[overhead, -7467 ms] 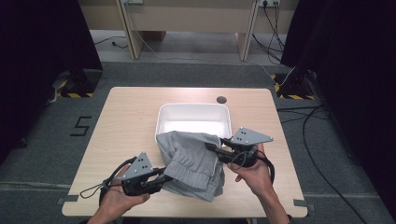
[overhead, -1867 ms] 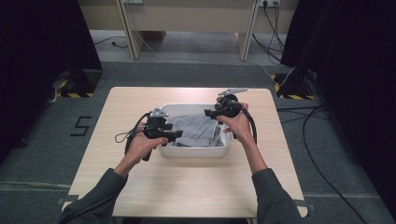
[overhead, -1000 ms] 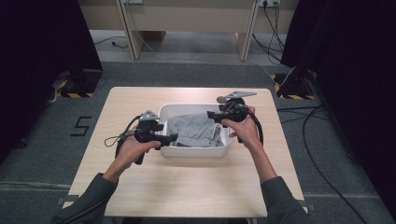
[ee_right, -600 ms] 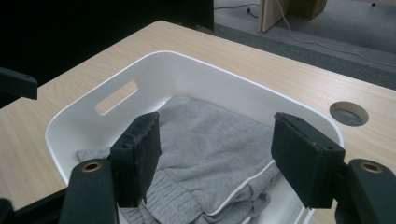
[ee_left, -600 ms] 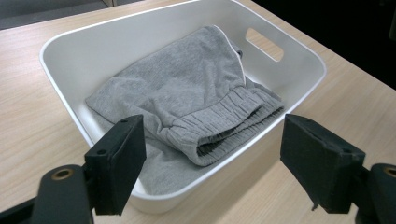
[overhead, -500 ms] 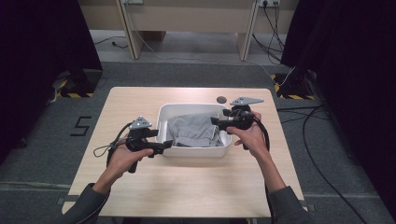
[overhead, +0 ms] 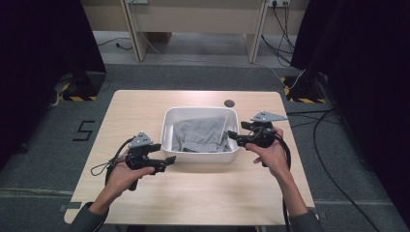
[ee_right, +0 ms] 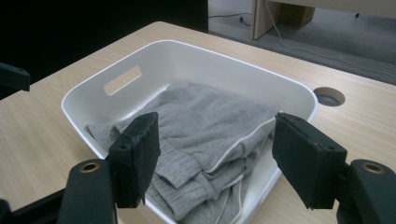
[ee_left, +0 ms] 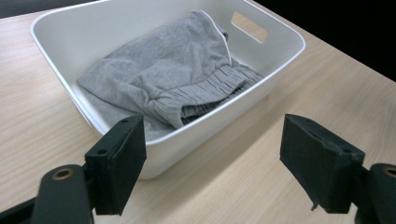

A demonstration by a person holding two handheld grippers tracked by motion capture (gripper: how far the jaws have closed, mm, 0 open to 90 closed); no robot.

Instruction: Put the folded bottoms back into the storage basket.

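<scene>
**Both grippers wide and empty beside the tub of grey clothing**

The left gripper sits low over the desk, its jaws spread wide with nothing between them. In the high view it lies just off the near left corner of the white tub, pointing toward it, and its tips look close to the tub wall without clearly touching. In the left gripper view the jaws frame the tub's near wall and a stretch of bare wood.

The right gripper is on the other side, at the tub's right wall, jaws likewise wide apart and holding nothing. From the right gripper view its left jaw hangs over the tub's rim, above the clothing, while the right jaw stands at or just outside the rim; whether either jaw touches the plastic is hard to tell from here.

The grey garment lies bunched inside the tub, wholly within its walls. It shows a ribbed elastic band and a thin pale piping line along one fold.

The tub stands near the middle of the desk, toward the far edge. A round cable hole sits in the desk just beyond the tub's far right corner.
</scene>
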